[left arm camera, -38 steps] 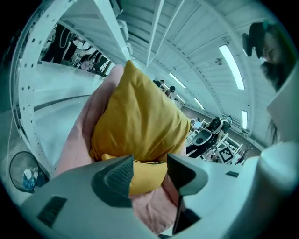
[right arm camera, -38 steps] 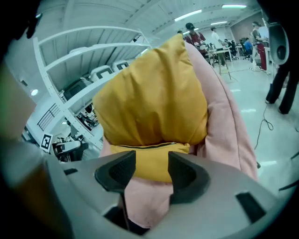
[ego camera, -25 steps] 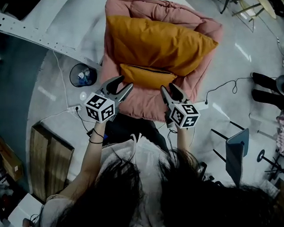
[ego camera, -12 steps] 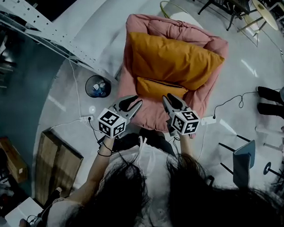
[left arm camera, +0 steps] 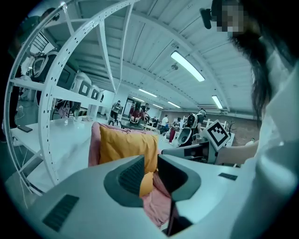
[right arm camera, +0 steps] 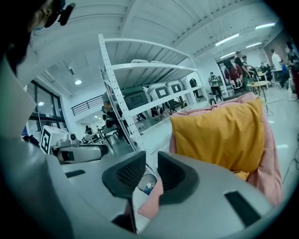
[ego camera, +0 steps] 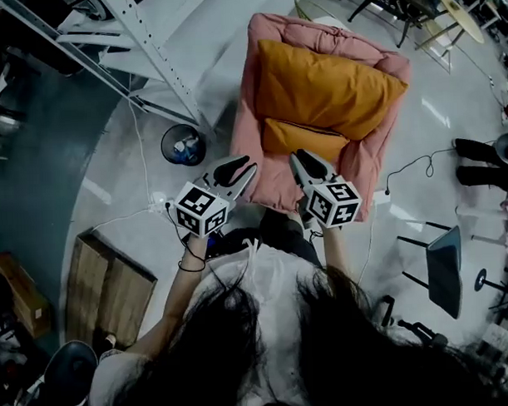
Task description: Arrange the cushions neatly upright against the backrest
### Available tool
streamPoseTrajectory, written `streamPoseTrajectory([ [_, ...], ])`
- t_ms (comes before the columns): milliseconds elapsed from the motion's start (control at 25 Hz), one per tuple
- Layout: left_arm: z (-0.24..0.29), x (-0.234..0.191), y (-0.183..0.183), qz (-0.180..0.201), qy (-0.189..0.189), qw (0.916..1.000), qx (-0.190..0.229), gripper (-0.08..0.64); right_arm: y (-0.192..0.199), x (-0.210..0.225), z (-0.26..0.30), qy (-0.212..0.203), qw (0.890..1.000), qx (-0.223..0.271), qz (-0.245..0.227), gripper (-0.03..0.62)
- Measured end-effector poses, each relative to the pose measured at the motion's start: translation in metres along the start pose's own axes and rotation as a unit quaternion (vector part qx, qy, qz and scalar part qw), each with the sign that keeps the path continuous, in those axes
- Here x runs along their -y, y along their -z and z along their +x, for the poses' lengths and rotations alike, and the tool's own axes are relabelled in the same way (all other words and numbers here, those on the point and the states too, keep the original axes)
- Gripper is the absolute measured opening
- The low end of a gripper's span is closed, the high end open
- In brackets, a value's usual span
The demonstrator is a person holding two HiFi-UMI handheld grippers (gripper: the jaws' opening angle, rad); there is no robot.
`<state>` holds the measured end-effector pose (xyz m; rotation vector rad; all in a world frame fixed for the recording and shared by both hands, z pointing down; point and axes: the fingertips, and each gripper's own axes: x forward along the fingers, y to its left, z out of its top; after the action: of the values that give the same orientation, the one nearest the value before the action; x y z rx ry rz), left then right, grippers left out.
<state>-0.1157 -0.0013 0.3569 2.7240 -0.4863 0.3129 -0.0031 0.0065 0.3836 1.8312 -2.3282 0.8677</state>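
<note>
The large cushion (ego camera: 329, 87) and small cushion (ego camera: 302, 140) are leaning upright against the armchair's backrest (ego camera: 315, 33) while the left gripper (ego camera: 239, 168) and right gripper (ego camera: 307, 158) are hovering clear, their empty jaws just narrowing nearly together, the work apparently done.

Around you it's a big open workshop hall with a shiny pale grey floor (ego camera: 449, 75). There's a white rack of punched metal posts (ego camera: 168, 72) off to your left, with a small black bin (ego camera: 183, 145) at its foot and a white power strip (ego camera: 158, 204) with cables close by. A wooden crate (ego camera: 107, 282) sits lower left, and a dark folding chair (ego camera: 443, 270) on your right. Overhead, long strip lights (left arm camera: 187, 65) run along a ribbed white ceiling (left arm camera: 154, 42). Tall dark-framed windows (right arm camera: 46, 102) show on the far wall.
</note>
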Motion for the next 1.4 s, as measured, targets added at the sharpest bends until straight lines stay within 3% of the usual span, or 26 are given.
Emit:
streamPoseTrajectory([
  [200, -0.044, 0.017, 0.010, -0.003, 0.032, 0.9994, 0.011, 0.100, 0.023, -0.046, -0.023, 0.020, 1.000, 0.017, -0.001, 0.087],
  [440, -0.075, 0.036, 0.039, -0.014, 0.068, 0.9975, -0.008, 0.100, 0.062, -0.086, -0.057, 0.048, 0.999, 0.016, 0.010, 0.086],
  [800, -0.081, 0.078, 0.062, -0.024, 0.106, 0.9936, -0.032, 0.100, 0.087, -0.096, -0.105, 0.079, 0.997, 0.012, 0.016, 0.086],
  [1080, -0.077, 0.111, 0.064, -0.021, 0.102, 0.9941, -0.031, 0.100, 0.088, -0.098, -0.137, 0.066, 0.998, 0.017, 0.004, 0.086],
  [1400, -0.082, 0.186, 0.085, -0.016, 0.077, 0.9966, -0.025, 0.100, 0.109, -0.089, -0.200, 0.039, 0.999, 0.025, 0.001, 0.086],
])
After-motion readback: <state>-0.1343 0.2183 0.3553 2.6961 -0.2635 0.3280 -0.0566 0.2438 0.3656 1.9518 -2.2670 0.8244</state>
